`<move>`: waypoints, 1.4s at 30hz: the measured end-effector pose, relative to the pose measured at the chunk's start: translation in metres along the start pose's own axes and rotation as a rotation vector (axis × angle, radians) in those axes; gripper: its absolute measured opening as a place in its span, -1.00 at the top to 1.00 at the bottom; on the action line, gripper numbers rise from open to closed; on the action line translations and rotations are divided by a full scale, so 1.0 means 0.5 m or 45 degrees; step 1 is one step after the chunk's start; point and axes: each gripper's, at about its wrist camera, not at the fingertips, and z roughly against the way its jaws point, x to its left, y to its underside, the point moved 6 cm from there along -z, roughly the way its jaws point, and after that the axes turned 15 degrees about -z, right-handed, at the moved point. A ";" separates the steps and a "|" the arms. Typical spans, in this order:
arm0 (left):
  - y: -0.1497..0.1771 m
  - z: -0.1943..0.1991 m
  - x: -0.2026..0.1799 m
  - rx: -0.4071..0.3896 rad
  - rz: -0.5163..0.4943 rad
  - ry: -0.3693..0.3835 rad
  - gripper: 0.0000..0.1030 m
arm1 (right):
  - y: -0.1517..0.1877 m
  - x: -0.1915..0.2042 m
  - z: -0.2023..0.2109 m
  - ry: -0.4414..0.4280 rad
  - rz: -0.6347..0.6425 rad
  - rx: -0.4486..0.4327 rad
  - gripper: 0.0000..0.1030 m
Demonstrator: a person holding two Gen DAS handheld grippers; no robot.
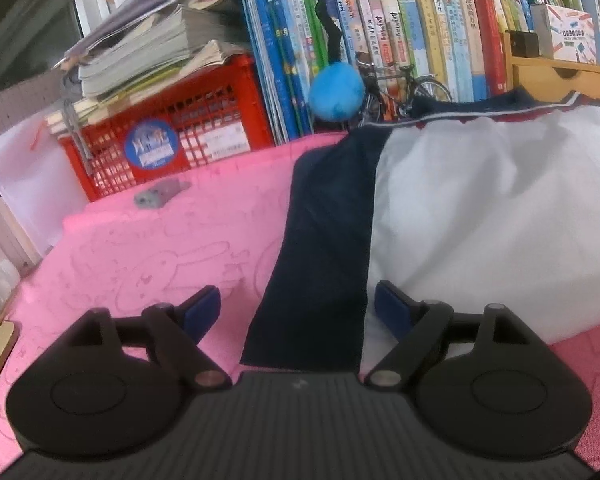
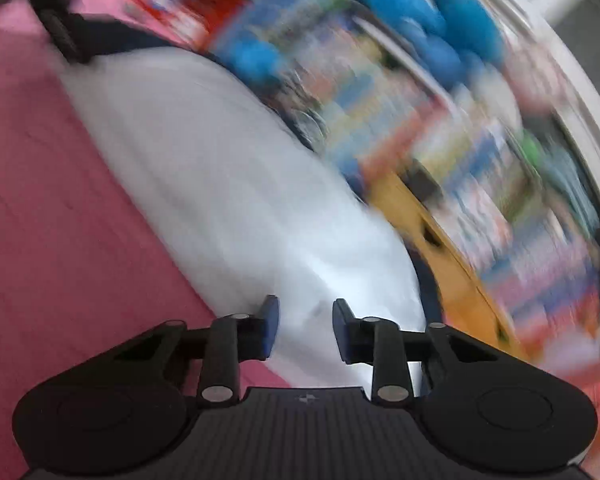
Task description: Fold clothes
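A white shirt (image 1: 496,216) with a navy sleeve (image 1: 324,248) and a navy-and-red collar (image 1: 536,106) lies on the pink mat (image 1: 152,256). My left gripper (image 1: 298,306) is open and empty, its blue pads either side of the sleeve's near end, just above it. In the right wrist view, which is blurred by motion, my right gripper (image 2: 306,328) is open over the white shirt (image 2: 228,184) near its edge, holding nothing.
A red crate (image 1: 172,136) with stacked papers, a row of books (image 1: 400,32), a blue pompom (image 1: 336,94) and a model bicycle (image 1: 400,88) stand behind the mat. A small grey object (image 1: 160,196) lies on the mat's far left. A wooden drawer unit (image 1: 560,76) stands at right.
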 end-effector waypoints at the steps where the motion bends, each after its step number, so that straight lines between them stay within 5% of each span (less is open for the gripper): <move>1: 0.000 0.000 -0.001 0.000 0.000 -0.001 -0.67 | 0.014 -0.028 -0.005 0.039 -0.015 0.020 0.43; 8: 0.000 0.001 -0.002 0.001 -0.003 -0.006 -0.67 | 0.090 -0.167 -0.034 0.236 -0.037 0.124 0.42; 13: -0.001 0.000 0.000 0.001 0.004 0.000 -0.67 | 0.092 -0.173 -0.026 0.379 0.154 0.110 0.18; 16: 0.000 0.000 0.001 0.002 0.012 0.005 -0.67 | 0.066 -0.159 0.007 0.274 0.105 0.049 0.04; 21: -0.001 0.000 0.000 0.002 0.009 0.002 -0.67 | -0.006 -0.047 0.082 -0.160 0.118 -0.096 -0.16; 24: 0.000 -0.001 0.001 0.002 0.012 0.004 -0.67 | -0.034 0.029 0.110 -0.321 0.193 -0.152 -0.22; 42: -0.004 0.003 -0.005 -0.001 -0.016 -0.023 -0.67 | -0.120 0.160 0.061 -0.432 0.291 -0.175 -0.24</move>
